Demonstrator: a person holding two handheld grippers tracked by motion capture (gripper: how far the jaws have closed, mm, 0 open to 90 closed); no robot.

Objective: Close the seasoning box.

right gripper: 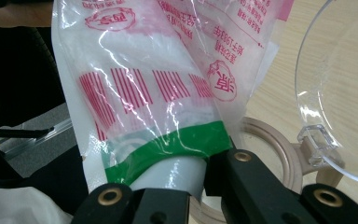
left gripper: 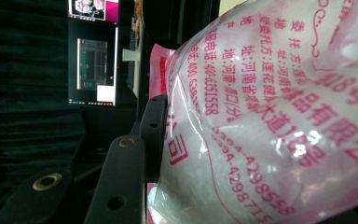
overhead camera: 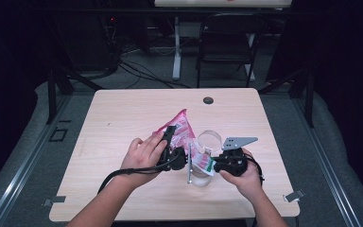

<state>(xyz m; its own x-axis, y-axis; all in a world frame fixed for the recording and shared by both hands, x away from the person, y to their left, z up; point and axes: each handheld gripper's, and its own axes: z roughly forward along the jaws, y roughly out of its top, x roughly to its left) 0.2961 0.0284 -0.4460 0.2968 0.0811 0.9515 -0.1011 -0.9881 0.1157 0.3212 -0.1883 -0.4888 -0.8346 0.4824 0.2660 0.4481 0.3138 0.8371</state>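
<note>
A: What is nearest the person?

B: Two forearms reach in from the table's near edge. The right hand (overhead camera: pixel 246 175) holds the right gripper (overhead camera: pixel 216 165), its black jaws pinching the green-banded bottom corner of a clear plastic bag printed in pink and red (right gripper: pixel 168 93). The left hand (overhead camera: pixel 142 153) holds the left gripper (overhead camera: pixel 171 137); in the left gripper view one jaw lies against the bag's side, so it seems to be clamping the bag, but I cannot tell for certain.

A: Where is the bag, and how does it lie?

B: Held above the middle of the pale wooden table (overhead camera: pixel 123 118), stretched between the two grippers. Its long axis slants from the raised pink end by the left gripper down to the green corner at the right gripper.

A: What is just beyond?

B: A clear round container (overhead camera: pixel 203 179) stands directly under the bag's low end, its hinged transparent lid (right gripper: pixel 340 84) tipped open behind. The right gripper is the nearer one to it.

A: And farther back?

B: A small dark round hole (overhead camera: pixel 208 100) near the table's far edge, then a dark folding chair (overhead camera: pixel 227 45).
</note>
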